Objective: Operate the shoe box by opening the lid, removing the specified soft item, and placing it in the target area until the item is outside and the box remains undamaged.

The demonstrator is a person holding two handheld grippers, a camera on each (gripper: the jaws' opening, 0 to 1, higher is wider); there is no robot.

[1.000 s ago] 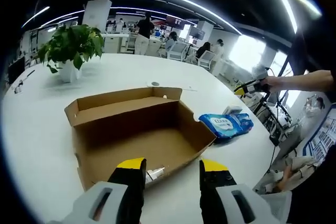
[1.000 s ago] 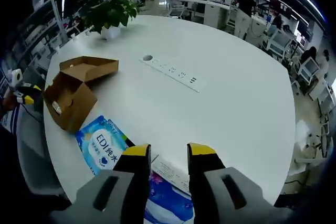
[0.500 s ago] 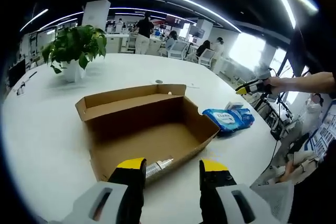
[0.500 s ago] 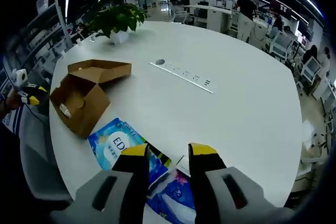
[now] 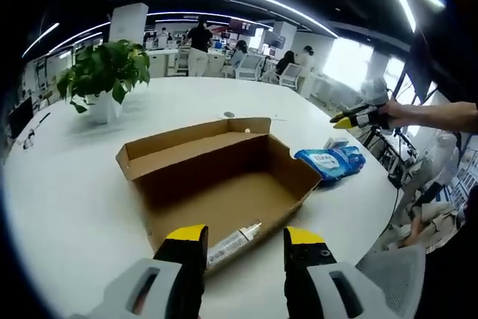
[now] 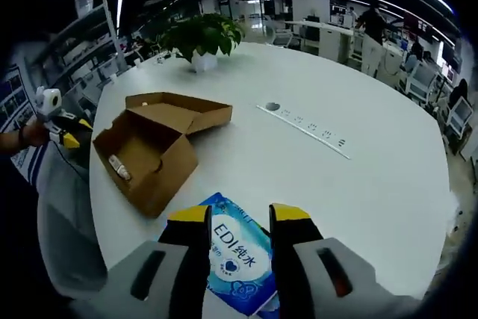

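The left gripper [image 5: 244, 238] is holding its fingers apart and empty just short of the shoe box [image 5: 216, 177], whose lid is lying open. The right gripper [image 6: 239, 214], likewise spread and empty, is hovering over the blue wipes pack [image 6: 233, 248], already resting on the bench [image 6: 358, 184] beside the box. A tube [image 5: 233, 243] is lying inside, along the box's near wall.
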